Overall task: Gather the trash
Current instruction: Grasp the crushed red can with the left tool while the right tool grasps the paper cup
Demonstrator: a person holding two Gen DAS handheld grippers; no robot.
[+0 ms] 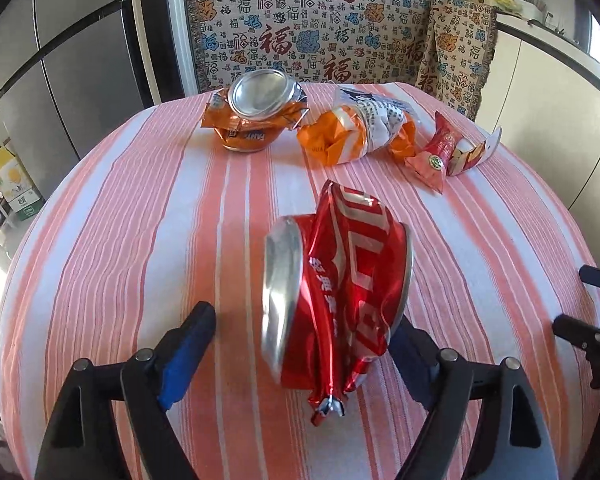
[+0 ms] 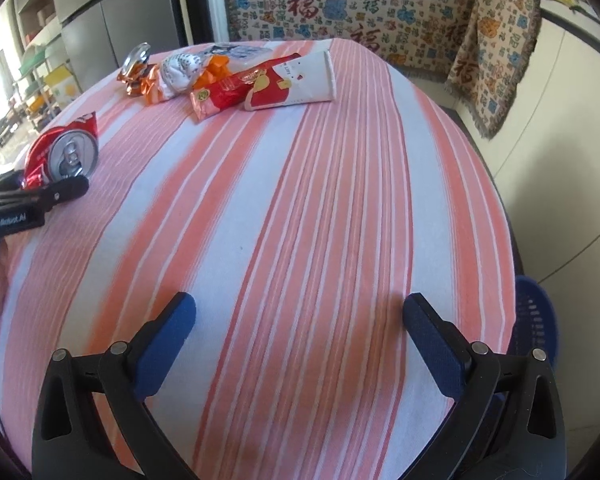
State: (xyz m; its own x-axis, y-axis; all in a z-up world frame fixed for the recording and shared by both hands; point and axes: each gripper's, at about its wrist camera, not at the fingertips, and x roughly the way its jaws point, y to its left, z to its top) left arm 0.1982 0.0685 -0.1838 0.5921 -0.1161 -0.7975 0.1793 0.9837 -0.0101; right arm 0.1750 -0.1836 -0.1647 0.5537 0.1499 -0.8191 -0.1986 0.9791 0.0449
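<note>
A crushed red can (image 1: 336,300) lies on the striped tablecloth (image 1: 140,220) between the fingers of my left gripper (image 1: 304,328), which is open around it; the right pad is partly hidden behind the can. The can also shows in the right wrist view (image 2: 66,152), with the left gripper (image 2: 40,196) at it. Farther back lie a crushed orange can (image 1: 256,112), an orange and white wrapper (image 1: 360,128) and a red snack wrapper (image 1: 444,148). My right gripper (image 2: 300,312) is open and empty above bare cloth.
A white and red packet (image 2: 300,80) lies by the red wrapper (image 2: 228,92) at the table's far side. A patterned cloth (image 1: 320,28) hangs behind the table. A blue basket (image 2: 536,320) stands below the table's right edge. A grey fridge (image 1: 60,60) stands at the left.
</note>
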